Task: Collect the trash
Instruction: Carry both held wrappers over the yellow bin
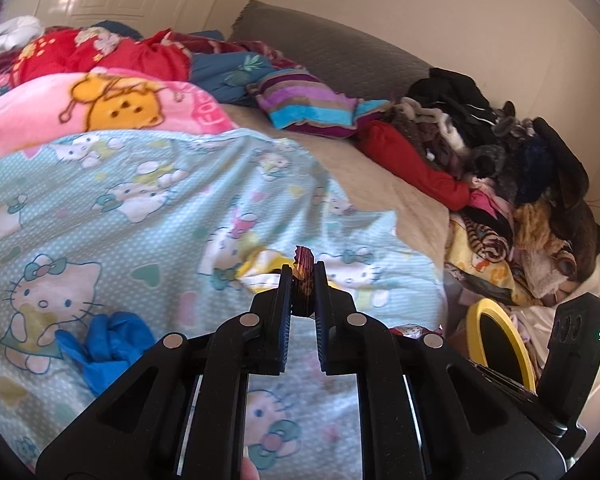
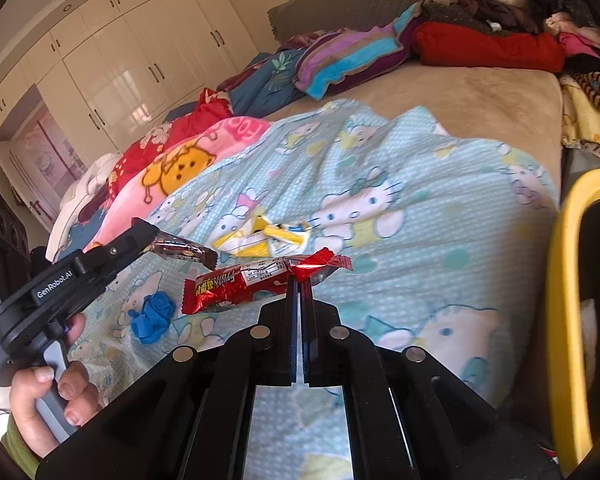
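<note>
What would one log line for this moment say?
left gripper: shut on dark wrapper | right gripper: shut on red wrapper | yellow wrapper: on bedsheet

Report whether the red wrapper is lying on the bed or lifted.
Lifted: the right tool pinches the red wrapper above the quilt.

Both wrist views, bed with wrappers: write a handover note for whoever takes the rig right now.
Left gripper: shut on a dark brown snack wrapper, lifted off the bed.
Right gripper: shut on a red foil snack wrapper, also lifted.
Yellow-rimmed bin is at the right, beside the bed.
Left on the light blue cartoon-print blanket: crumpled yellow-and-white wrapper, crumpled blue glove.
Next, probably: drop both wrappers in the bin.
</note>
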